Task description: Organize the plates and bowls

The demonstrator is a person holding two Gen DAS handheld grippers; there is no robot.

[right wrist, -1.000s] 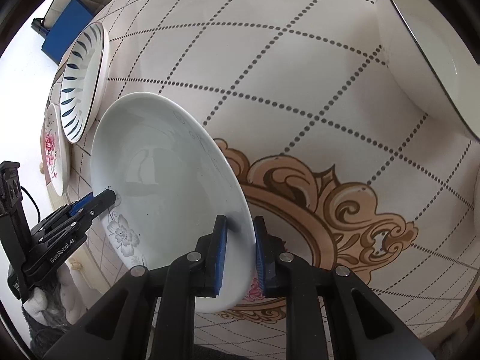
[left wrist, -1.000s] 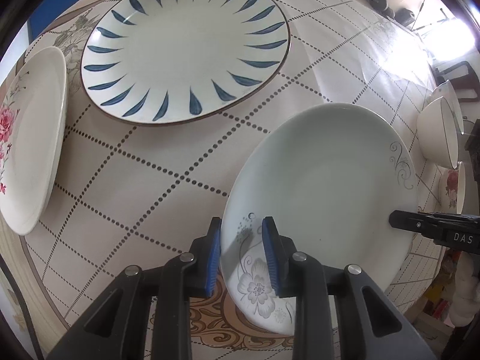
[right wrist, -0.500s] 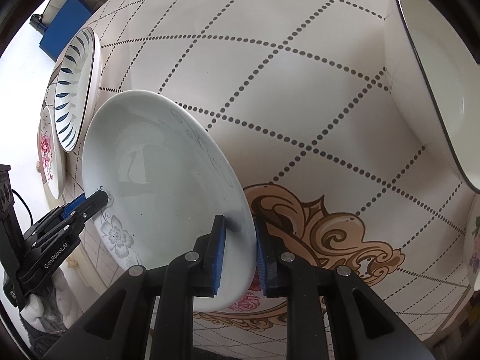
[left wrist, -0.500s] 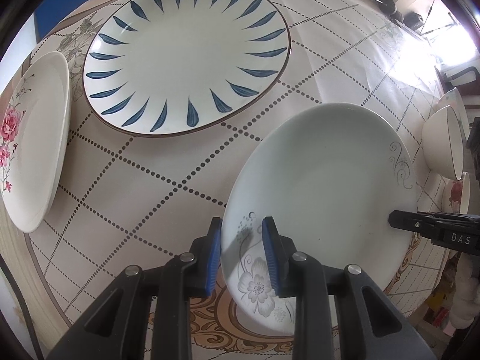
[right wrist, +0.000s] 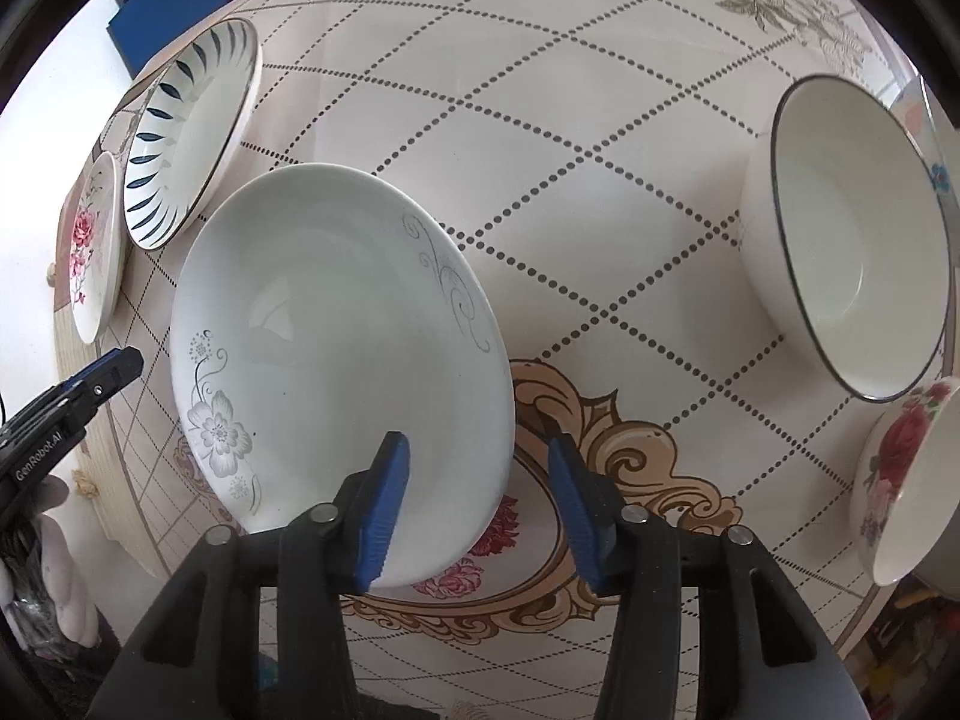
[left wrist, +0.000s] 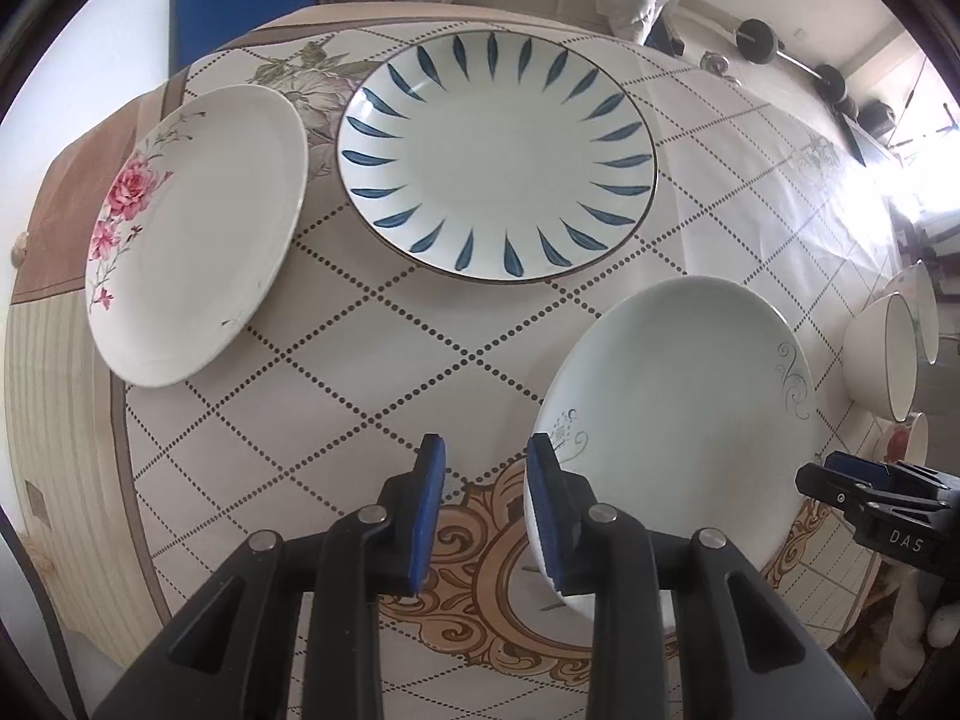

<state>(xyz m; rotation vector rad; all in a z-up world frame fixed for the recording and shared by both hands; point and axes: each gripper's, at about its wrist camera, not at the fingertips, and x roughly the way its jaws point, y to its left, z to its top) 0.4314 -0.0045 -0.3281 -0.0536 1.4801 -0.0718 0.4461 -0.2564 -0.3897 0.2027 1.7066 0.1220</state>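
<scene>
The white plate with grey flowers (left wrist: 678, 420) (right wrist: 336, 360) lies on the patterned tablecloth. My left gripper (left wrist: 486, 480) hangs above its left edge with the jaws opening. Only cloth shows between them, and the right pad overlaps the rim. My right gripper (right wrist: 480, 480) is opening wide. The plate's right rim sits between its pads, which do not press on it. Each gripper's tip shows in the other view, the right gripper (left wrist: 840, 480) and the left gripper (right wrist: 114, 366).
A large blue-leaf plate (left wrist: 498, 162) (right wrist: 186, 132) and a rose plate (left wrist: 192, 228) (right wrist: 90, 246) lie farther back on the left. A dark-rimmed white bowl (right wrist: 852, 252) (left wrist: 882, 360) and a rose bowl (right wrist: 900, 480) stand at the right. A person stands behind the table.
Both grippers were shut on the grey-flower plate's rim and have let go. Both have lifted, the left one shifting left off the rim, and more of the table shows.
</scene>
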